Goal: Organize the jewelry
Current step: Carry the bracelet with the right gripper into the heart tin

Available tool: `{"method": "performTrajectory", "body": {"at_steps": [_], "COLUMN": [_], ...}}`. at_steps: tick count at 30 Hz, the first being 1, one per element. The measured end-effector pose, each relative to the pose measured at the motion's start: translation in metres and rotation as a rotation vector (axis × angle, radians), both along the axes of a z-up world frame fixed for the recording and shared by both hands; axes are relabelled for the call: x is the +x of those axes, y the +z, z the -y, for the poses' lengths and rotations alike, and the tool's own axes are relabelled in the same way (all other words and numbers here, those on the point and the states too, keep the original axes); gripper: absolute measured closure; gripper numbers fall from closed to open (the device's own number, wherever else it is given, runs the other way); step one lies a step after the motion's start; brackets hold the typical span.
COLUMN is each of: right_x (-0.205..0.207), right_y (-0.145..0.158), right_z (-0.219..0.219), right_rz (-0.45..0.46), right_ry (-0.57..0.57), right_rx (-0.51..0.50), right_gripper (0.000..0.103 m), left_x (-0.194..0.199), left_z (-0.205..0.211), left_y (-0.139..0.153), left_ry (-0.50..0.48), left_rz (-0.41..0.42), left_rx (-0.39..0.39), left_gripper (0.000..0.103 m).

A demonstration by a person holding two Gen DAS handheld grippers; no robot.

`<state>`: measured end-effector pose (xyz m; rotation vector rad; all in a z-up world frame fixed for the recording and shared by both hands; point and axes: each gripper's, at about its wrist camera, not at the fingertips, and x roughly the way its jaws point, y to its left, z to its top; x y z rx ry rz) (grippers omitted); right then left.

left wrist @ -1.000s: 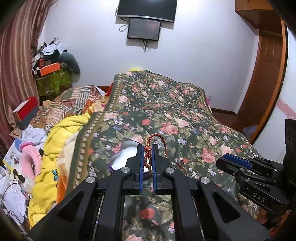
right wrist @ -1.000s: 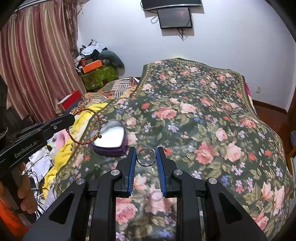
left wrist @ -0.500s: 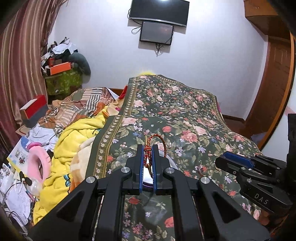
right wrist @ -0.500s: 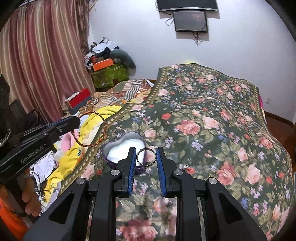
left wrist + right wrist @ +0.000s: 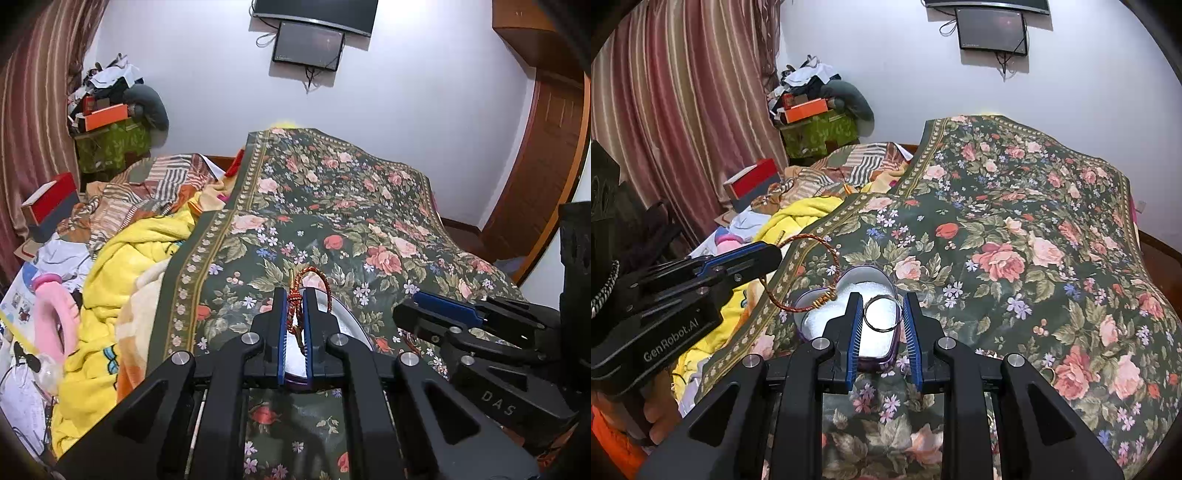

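Both pieces have been brought over the heart-shaped box (image 5: 849,321) on the bed (image 5: 1015,240) within the last second. The silver ring (image 5: 882,314) is clenched in the right gripper (image 5: 882,325), directly above the white lining. The twisted red bangle (image 5: 812,273) is pinched in the left gripper (image 5: 295,325), above the box's left lobe. Release into the box is judged to be next

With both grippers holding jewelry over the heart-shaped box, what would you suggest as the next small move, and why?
Probably lower the right gripper slightly and open it. The silver ring it pinches already sits over the white lining of the open heart-shaped box, so it should fall inside. The left gripper holds its copper bracelet over the box's left edge, apart from the ring.
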<state>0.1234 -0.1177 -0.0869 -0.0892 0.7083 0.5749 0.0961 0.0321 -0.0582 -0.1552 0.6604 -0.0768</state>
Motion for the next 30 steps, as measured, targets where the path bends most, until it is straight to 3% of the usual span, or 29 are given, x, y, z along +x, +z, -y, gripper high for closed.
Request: {"method": "performTrajectory", "body": {"at_steps": [16,30], "right_x": [0.025,0.024], "right_y": [-0.025,-0.039], "right_z": [-0.017,-0.025], "right_rz": [-0.057,-0.099], "right_ry": [0.06,0.105], "right_rx": [-0.042,-0.062], "right_gripper": [0.083,0.083], "left_x": [0.028,0.029], "left_z": [0.007,0.0], "left_y": [-0.028,-0.034], "left_ry": [-0.046,-0.012], "left_rz": [-0.077,-0.11], "left_rx": [0.013,0.023], "left_gripper": [0.097,0.097]}}
